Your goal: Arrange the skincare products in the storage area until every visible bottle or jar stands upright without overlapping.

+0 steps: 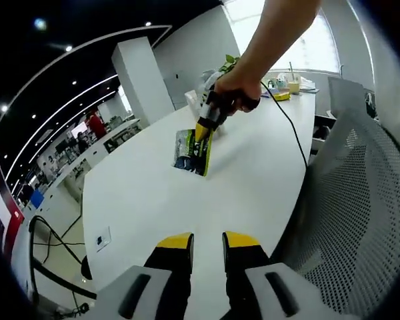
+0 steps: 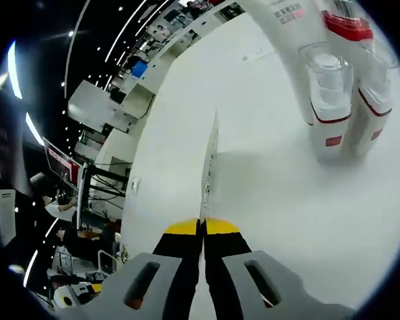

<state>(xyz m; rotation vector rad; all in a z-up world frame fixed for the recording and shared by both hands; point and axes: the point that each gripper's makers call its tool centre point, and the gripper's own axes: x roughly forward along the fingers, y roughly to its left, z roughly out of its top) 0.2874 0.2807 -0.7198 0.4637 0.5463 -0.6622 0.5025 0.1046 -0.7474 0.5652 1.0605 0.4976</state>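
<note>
1. At the bottom centre of the left gripper view, we are holding the left gripper (image 1: pixel 207 241) low over the long white table (image 1: pixel 140 200). Its yellow-tipped jaws are standing spread with a clear gap, pinching nothing; we judge it is waiting in reserve.

2. At the bottom centre of the right gripper view, the right gripper (image 2: pixel 202 228) is pressing its yellow tips together on the edge of a thin flat sachet (image 2: pixel 210 170). The sachet is running edge-on up the middle of the frame, so it reads as a narrow sliver.

3. Further up in the left gripper view, near the centre, that same pinch is showing from the front: the person's hand (image 1: pixel 235 90) is reaching down from the upper right, and the green and dark printed face of the packet is hanging from the tips with its lower edge at or just above the tabletop. We judge it is being held by the top so it can be stood up or carried.

4. In the upper right of the right gripper view, clear-capped white bottles with red bands (image 2: pixel 330 100) are standing upright, close together, beside a taller white container with red print (image 2: pixel 290 27).

5. At the far end of the table, in the upper part of the left gripper view, a green plant (image 1: pixel 229 63) and small desk items are sitting.

6. Along the right edge of that view, a grey mesh office chair (image 1: pixel 360 200) is standing beside the table.
</note>
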